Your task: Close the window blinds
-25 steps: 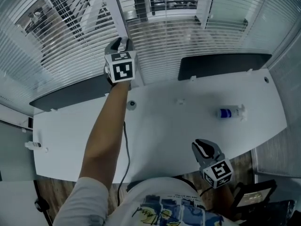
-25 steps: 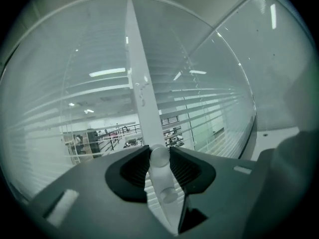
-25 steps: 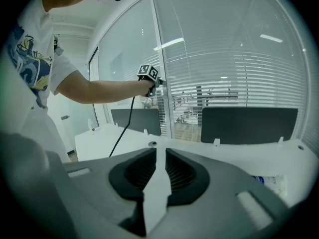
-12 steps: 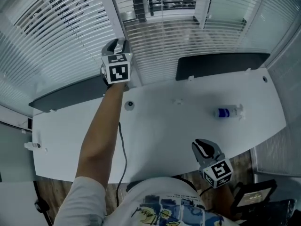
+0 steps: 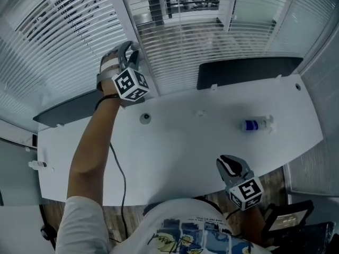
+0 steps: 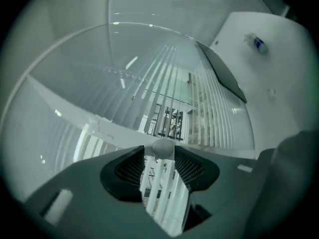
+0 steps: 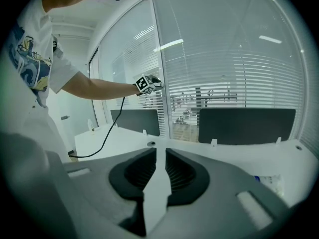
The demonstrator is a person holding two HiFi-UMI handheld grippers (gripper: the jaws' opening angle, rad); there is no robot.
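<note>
Closing judged unfinished: white slatted window blinds [image 5: 63, 30] across upper frame, gaps between slats showing through. At upper left, left gripper [image 5: 127, 49], fingers just spread, loose about pale round-tipped tilt wand [image 6: 162, 148]. At lower right, right gripper [image 5: 228, 164], fingers narrowly parted, empty.

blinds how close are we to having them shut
Not finished: gaps show between the slats of the blinds, with the outside visible through them. In hand: the left gripper is up at the tilt wand, which sits between its jaws; they have just been opening, so it isn't clamped. The right gripper waits empty at the desk's near edge. Left: regrip and twist until the slats shut.
</note>
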